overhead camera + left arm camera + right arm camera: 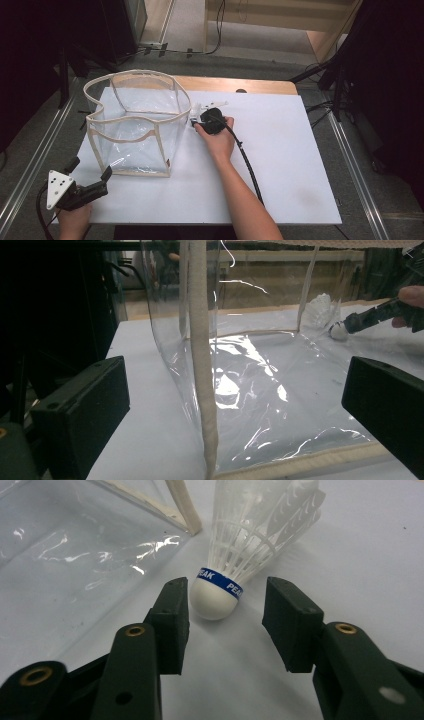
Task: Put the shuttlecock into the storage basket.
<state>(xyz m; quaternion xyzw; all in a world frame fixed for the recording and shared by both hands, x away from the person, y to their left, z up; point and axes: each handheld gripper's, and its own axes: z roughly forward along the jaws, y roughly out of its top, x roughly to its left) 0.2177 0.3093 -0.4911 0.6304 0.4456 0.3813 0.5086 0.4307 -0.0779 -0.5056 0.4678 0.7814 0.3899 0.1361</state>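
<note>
From above, my left gripper sits nearest, jaws apart, idle at the white table's near-left corner beside the clear plastic bag with beige trim. Its own view looks into that bag, apparently unfilled. In the right gripper view, my right gripper straddles the white plastic shuttlecock's cork, jaws apart, so I judge nothing is grasped; the blue band's lettering is cut off

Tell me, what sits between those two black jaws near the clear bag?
A white plastic shuttlecock with a blue band: in the right gripper view its rounded cork tip lies on the white table between the open right gripper jaws, beside the transparent cream-trimmed bag.
</note>
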